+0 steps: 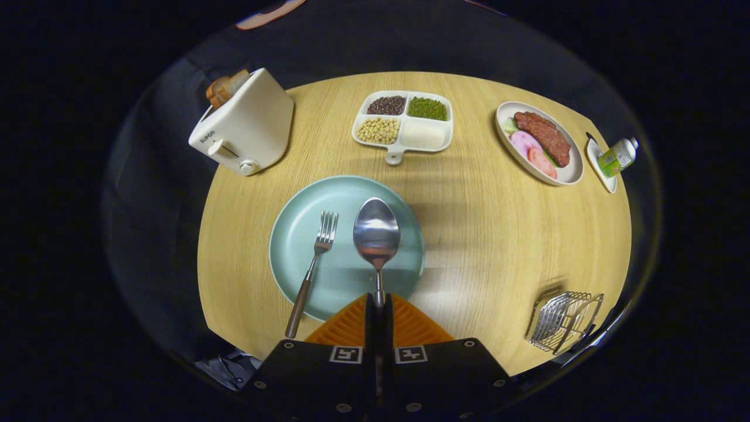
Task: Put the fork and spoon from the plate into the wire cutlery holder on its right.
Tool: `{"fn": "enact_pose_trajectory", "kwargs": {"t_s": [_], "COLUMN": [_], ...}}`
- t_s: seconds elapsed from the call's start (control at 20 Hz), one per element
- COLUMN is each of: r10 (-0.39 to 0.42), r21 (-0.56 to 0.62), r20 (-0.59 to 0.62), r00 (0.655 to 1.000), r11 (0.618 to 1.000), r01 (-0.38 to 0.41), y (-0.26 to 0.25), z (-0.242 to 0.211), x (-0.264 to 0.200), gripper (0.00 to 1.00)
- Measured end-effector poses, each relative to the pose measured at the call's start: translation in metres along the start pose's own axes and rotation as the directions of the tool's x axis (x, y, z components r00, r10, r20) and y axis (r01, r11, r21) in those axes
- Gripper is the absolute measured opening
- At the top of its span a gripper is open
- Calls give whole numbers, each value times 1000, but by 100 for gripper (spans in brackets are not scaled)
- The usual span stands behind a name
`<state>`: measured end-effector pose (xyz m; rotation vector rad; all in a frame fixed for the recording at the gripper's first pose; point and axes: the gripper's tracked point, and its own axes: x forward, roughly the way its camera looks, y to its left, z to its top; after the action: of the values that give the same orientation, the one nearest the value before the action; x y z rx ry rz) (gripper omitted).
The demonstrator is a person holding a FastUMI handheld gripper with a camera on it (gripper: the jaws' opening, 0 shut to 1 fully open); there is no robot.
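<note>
Two fingers of the gripper press together on the spoon handle (bowl over the plate). Beside it the fork lies on the plate, handle overhanging the rim. Off right stands the wire cutlery holder; beyond sit toaster and divided dish.

We are looking at a staged dining setting inside a recording booth, not a lived-in home. A round wooden table is laid as for a meal: a white toaster with bread slices, a divided dish of beans and grains, an oval plate of meat and sliced ham, a pale green plate and a wire cutlery holder. Dark cloth closes it in all round.
</note>
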<state>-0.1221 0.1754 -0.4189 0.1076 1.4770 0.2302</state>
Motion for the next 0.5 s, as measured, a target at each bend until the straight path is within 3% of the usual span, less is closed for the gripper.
{"fn": "enact_pose_trajectory", "kwargs": {"t_s": [0.3, 0.5], "r10": [2, -40], "r21": [56, 92], "r20": [158, 241], "r00": [987, 970], "r11": [998, 996], "r01": [-11, 19], "y": [-59, -114], "z": [10, 7], "x": [-80, -122], "gripper": [6, 6]}}
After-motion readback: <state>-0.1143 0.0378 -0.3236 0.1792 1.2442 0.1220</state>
